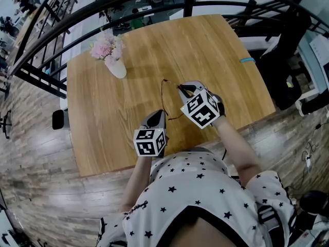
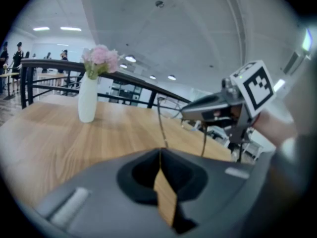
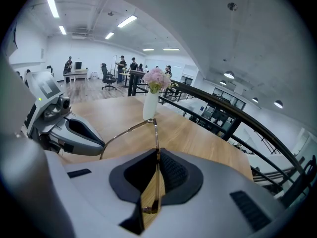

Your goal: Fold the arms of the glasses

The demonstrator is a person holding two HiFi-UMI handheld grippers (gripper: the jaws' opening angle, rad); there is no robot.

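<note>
Wooden table is filling most of the head view, with one black railing curving around its far side. Only two things are sitting on it. One is a white vase of pink flowers toward the far left corner. The other is a small light-blue thing lying at the right edge, too tiny to make out.

One pair of thin wire glasses is hanging between two grippers over the near half of the table, well apart from the vase. Can't tell if it's touching the wood.

The left gripper is squeezing its jaws together on one thin bit of the frame, and the wire is sticking up out of the tips. The right gripper is pinching one arm lengthwise. That arm is running along the slit between the jaws, with its end sitting back toward the camera. The hinge is poking out past the tips, where the front is bending off left toward the other gripper, so this arm isn't lying flat against the front.

Each gripper is carrying one marker cube, so two total. The person is wearing a white star-print shirt. Way in the back of the right gripper view, a few people are standing around desks.
</note>
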